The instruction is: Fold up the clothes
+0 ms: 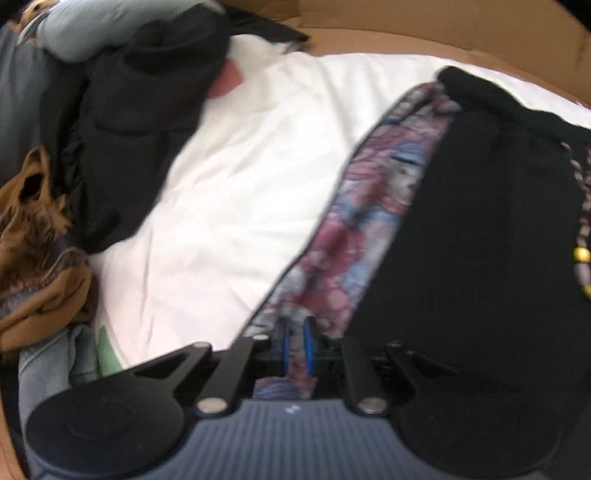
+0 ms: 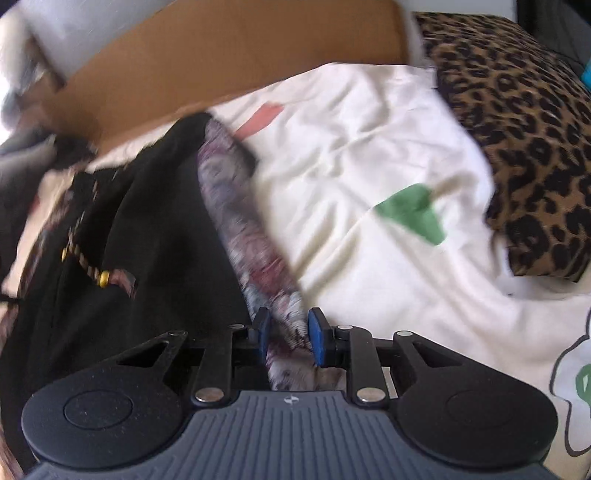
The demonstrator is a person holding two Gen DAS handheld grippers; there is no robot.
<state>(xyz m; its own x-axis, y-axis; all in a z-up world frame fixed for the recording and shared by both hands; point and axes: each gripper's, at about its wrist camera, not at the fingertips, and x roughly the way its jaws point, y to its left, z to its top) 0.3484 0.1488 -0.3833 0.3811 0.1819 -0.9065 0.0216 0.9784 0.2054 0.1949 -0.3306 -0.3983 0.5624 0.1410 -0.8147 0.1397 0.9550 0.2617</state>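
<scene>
Left wrist view: the left gripper (image 1: pixel 295 341) pinches the garment's (image 1: pixel 480 221) patterned edge (image 1: pixel 369 206) on the white sheet (image 1: pixel 240 184).

Right wrist view: the right gripper (image 2: pixel 288 336) pinches that patterned edge (image 2: pixel 240 221); the garment (image 2: pixel 147 240) lies left of it.

Garment (image 1: pixel 480 221) spread on bedsheet (image 1: pixel 240 184), its patterned edge (image 1: pixel 362 206) toward the bare sheet. Clothes heap (image 1: pixel 129 110) left of it; cardboard (image 1: pixel 406 33) behind; pillow (image 2: pixel 517 129) far right.
</scene>
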